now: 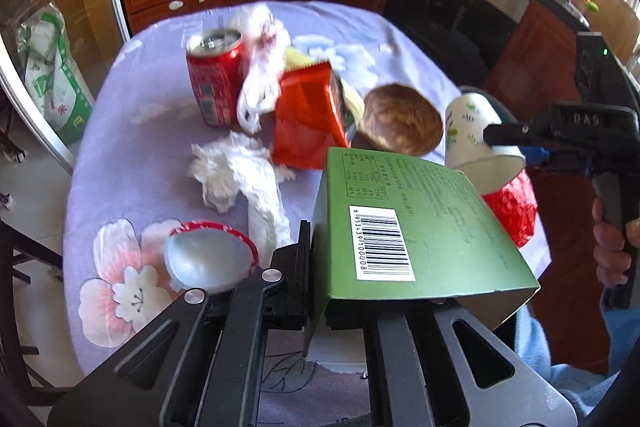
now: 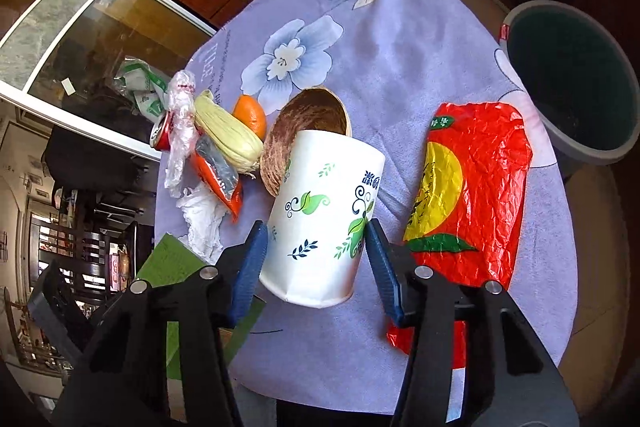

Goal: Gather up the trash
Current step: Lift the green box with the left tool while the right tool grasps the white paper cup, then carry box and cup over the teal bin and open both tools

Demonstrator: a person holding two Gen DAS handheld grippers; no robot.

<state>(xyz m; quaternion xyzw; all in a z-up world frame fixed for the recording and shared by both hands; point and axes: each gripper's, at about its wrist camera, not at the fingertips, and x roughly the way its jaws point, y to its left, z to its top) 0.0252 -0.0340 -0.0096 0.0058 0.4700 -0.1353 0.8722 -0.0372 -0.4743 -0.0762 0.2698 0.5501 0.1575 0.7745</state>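
Holding a green carton clear of the table, the left gripper is clenched on one wall of it, barcode side up. Right gripper: blue pads either side of a white paper cup w/ leaf print; contact can't be told. Also on the lilac floral cloth: red can, crumpled tissue, red snack pack, brown shell bowl, corn husk, orange, flat red-yellow wrapper. Grey bin at far edge, beside the wrapper.
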